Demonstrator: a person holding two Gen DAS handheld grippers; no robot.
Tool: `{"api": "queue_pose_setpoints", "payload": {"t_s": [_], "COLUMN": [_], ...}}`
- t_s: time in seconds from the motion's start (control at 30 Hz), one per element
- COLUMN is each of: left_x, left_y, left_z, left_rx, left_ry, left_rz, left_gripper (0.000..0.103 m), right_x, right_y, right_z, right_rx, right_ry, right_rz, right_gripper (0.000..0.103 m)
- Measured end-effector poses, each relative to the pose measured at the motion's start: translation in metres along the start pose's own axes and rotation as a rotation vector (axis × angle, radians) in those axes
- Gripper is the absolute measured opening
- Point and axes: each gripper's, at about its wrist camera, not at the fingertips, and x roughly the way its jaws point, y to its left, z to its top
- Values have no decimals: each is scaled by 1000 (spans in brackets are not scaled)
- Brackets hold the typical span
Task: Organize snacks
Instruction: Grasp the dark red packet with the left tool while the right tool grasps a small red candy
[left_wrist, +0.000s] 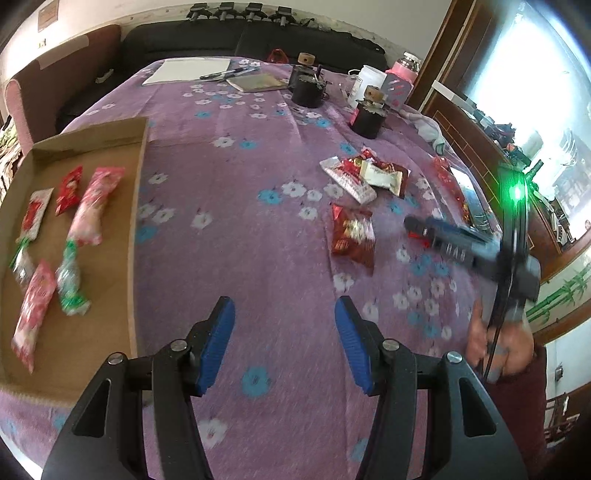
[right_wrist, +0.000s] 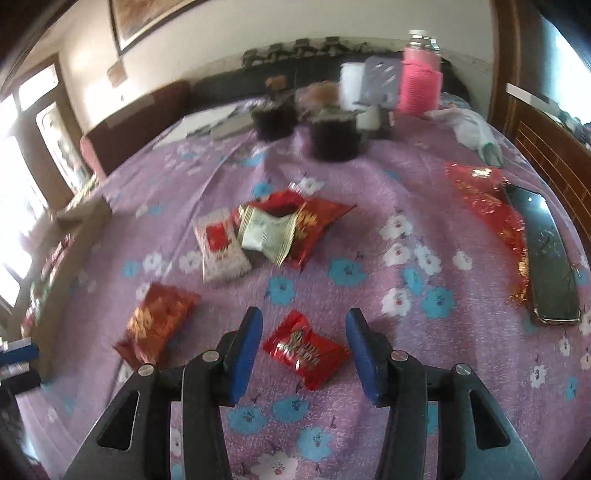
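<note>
Jaws spread on both sides. Left gripper (left_wrist: 284, 343) parted over bare purple floral tablecloth (left_wrist: 258, 221), nothing between the blue pads. Right gripper (right_wrist: 304, 350) parted too, with a small red snack packet (right_wrist: 306, 349) lying between the pads — glossy foil, crimped ends, dark print with gold; pads look clear of it, though blur makes contact hard to rule out.

Remaining loose snacks on the cloth: larger red-and-gold packet (right_wrist: 157, 323) to the left of the right gripper, lying tilted; further off a heap — white packet with red label (right_wrist: 221, 245), pale cream packet (right_wrist: 266, 230) lying on a red foil packet (right_wrist: 314, 221).

Cardboard tray (left_wrist: 136, 206) at left edge of table, holding sorted packets — pink-and-white, red, green-and-clear wrappers, lying flat in rough rows.

Phone (right_wrist: 550, 258) near right edge, red-gold wrapper (right_wrist: 487, 206) just beside it. Two dark jars behind the heap.
</note>
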Motion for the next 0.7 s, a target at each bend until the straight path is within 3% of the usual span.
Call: {"api": "queue_pose_setpoints", "payload": {"t_s": [0.1, 0.2, 0.37, 0.43, 0.53, 0.7], "left_x": [16, 34, 56, 67, 83, 98], "left_y": [-12, -25, -53, -66, -80, -87], "left_z": [15, 29, 40, 42, 43, 43], "left_rx": [20, 43, 112, 164, 217, 253], "left_ry": [2, 3, -11, -11, 2, 14], "left_rz": [11, 17, 30, 56, 107, 125], "left_gripper": [55, 55, 55, 55, 55, 54], "right_x": [-1, -4, -10, -9, -7, -5], "right_y": [5, -2, -18, -20, -19, -16], "right_z": [-2, -2, 0, 0, -1, -1], "right_rx": [-22, 13, 87, 97, 95, 78], "right_ry": [-4, -8, -12, -4, 4, 9], "right_rz": [-51, -48, -14, -12, -15, -22], "right_gripper": [45, 34, 29, 22, 22, 23]}}
